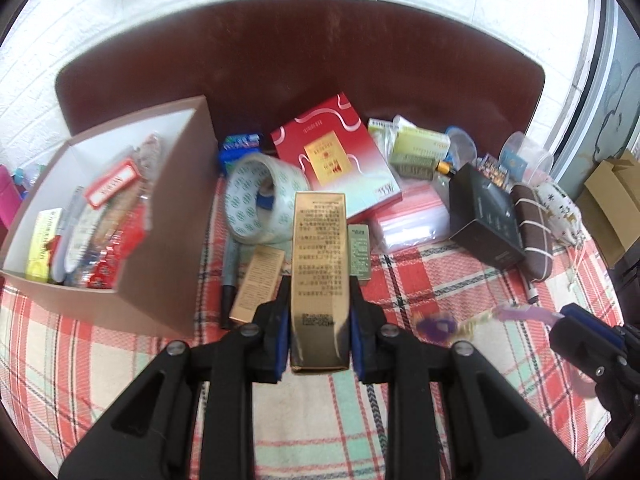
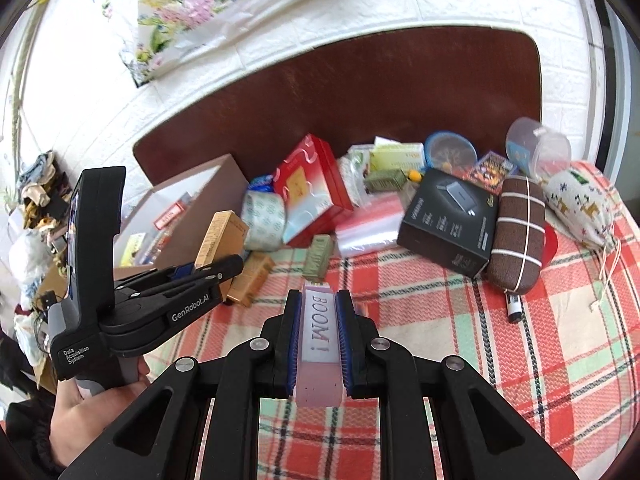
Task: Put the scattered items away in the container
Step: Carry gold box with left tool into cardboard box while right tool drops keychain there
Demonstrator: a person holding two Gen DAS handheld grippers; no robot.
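Both tongs are loaded for the cardboard box: the left tongs are clamped on a gold carton, lifted just right of the box, while the right tongs pinch a pink "BOOM!" packet lengthwise, farther right of it above the plaid cloth.

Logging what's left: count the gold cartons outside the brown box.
2: one gold carton clamped in the left gripper, a second carton lying on the cloth beside it. Clutter may hide more.
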